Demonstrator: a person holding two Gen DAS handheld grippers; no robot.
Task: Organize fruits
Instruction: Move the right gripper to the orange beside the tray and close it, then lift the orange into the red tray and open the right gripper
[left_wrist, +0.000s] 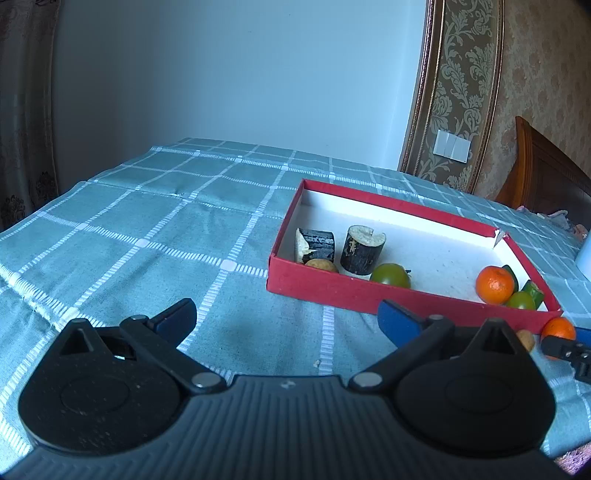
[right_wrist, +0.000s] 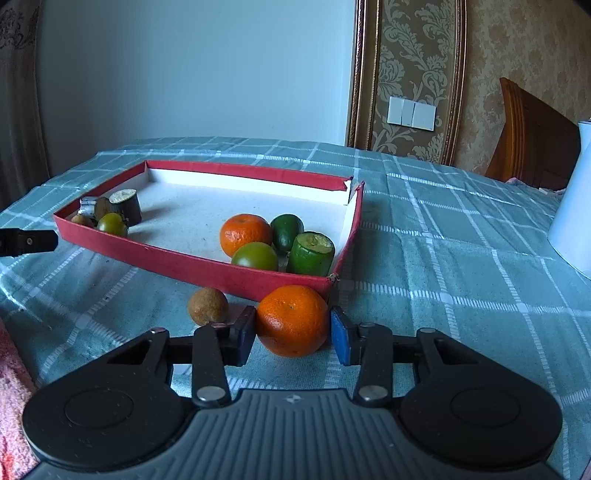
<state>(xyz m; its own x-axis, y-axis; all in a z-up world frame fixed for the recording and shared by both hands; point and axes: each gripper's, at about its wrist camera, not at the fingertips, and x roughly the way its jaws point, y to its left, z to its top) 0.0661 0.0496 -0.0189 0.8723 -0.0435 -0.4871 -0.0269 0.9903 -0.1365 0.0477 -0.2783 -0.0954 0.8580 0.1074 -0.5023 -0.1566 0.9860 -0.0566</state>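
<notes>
Right gripper (right_wrist: 293, 334): jaws pressed on the sides of the orange (right_wrist: 291, 319), one blue pad flat on each flank. The orange sits on the surface, just outside the near right corner of the red tray (right_wrist: 177, 254) and close against its front wall.

Judgement: the grip sits about mid-height on a round, slightly soft fruit, so keep squeeze light and lift straight up before moving anywhere. The tray wall is right behind it; clear the rim first, then go over it. Best open spot looks like the bare middle of the tray floor.

Brown fruit (right_wrist: 207, 306) lies just left of the orange, near the left pad; don't nudge it on the lift.

Left gripper (left_wrist: 288, 317): jaws wide apart, nothing between them, over bare cloth near the tray's front left corner.
</notes>
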